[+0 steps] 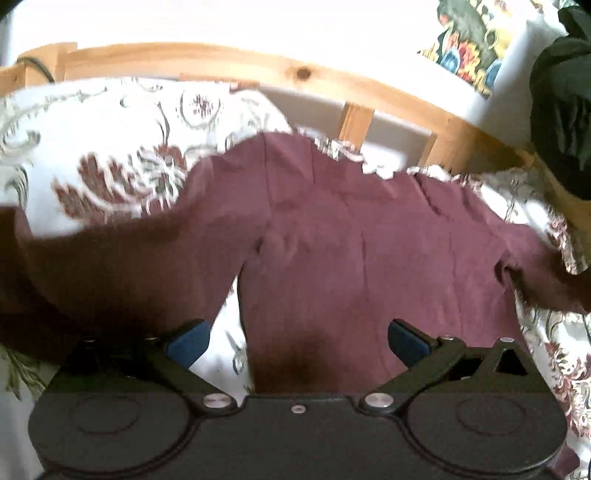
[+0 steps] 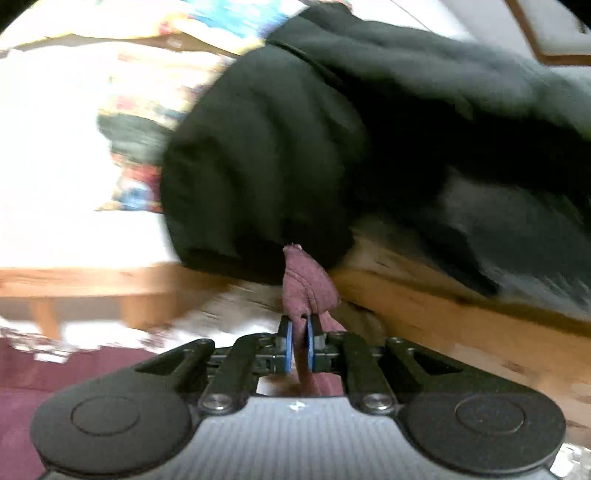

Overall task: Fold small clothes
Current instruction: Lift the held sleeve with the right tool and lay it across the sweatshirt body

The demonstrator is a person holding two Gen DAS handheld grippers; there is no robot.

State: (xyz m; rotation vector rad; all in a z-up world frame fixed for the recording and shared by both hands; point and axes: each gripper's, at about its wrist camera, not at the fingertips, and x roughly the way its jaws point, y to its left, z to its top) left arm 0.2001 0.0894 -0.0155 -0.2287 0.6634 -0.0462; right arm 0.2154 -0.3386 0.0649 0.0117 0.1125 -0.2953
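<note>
At lower centre, the right gripper has its blue-padded fingers pinched on a bunched fold of maroon garment. A dark puffy jacket fills the blurred upper right, above a wooden frame.

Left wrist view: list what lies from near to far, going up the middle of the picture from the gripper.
left gripper, open → maroon long-sleeved top spread flat → floral bedspread → wooden bed frame rail → white wall.

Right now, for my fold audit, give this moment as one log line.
left hand-held gripper: open, over maroon shirt | right hand-held gripper: shut on shirt fabric
</note>
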